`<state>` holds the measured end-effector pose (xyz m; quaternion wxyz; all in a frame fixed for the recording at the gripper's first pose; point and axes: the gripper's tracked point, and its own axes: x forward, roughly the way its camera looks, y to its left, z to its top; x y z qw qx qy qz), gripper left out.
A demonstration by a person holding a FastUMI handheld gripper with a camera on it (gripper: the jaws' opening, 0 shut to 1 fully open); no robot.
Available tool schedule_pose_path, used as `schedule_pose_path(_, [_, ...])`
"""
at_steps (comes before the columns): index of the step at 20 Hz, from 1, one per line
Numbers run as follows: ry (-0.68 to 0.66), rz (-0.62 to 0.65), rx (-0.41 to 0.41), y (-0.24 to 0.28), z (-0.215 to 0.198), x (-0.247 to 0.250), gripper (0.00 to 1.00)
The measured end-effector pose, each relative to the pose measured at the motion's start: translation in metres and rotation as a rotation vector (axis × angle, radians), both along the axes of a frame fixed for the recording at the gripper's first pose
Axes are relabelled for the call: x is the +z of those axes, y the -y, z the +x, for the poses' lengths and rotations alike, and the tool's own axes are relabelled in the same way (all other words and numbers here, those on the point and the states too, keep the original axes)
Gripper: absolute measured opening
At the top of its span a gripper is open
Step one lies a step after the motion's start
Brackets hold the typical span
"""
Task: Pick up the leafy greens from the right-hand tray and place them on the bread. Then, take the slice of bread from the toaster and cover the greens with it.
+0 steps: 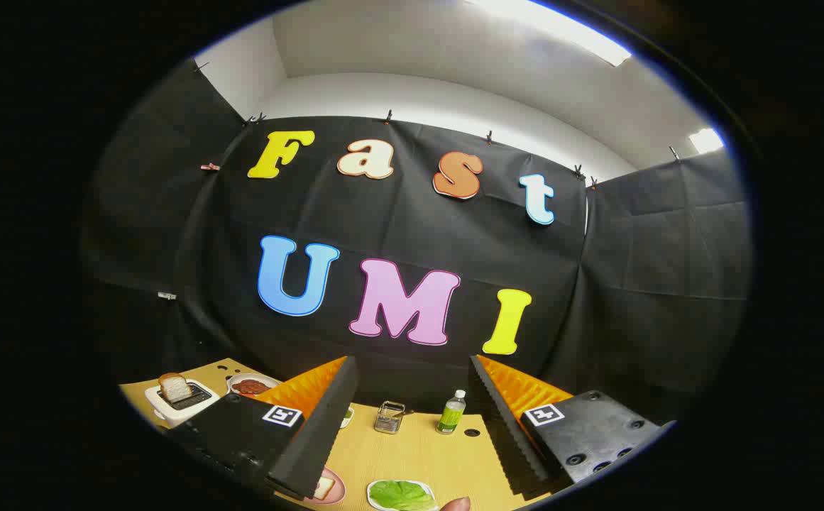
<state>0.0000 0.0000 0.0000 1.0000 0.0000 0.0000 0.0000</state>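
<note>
Gripper (412, 419): fingers spread wide apart, grasping nothing, held above the tabletop (419, 454).
Leafy greens (401, 495): lying on a white tray (376, 500) at the near edge of the tabletop, below and between the fingers, not touched by either.
Bread on plate (323, 487): a slice on a pink plate (337, 490), just beside the greens' tray, partly hidden by the left finger.
Toaster (181, 401): white, near the far left corner of the tabletop, with a bread slice (174, 387) standing up out of its slot.
Bowl (250, 385): white, with reddish contents, just beside the toaster.
Far edge: a small wire basket (389, 416) and a green bottle (451, 413) with a white cap, near each other, seen between the fingers.
Fingertip (456, 504): a person's, at the near edge beside the greens' tray.
</note>
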Motion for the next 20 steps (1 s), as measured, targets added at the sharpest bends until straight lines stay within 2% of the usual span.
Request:
schedule_pose_path(15, [-0.006, -0.002, 0.028, -0.007, 0.003, -0.002, 0.97])
schedule_pose_path(17, [-0.035, -0.008, 0.048, -0.009, 0.006, -0.014, 0.97])
schedule_pose_path(20, [-0.148, -0.022, 0.114, -0.011, 0.011, -0.056, 0.97])
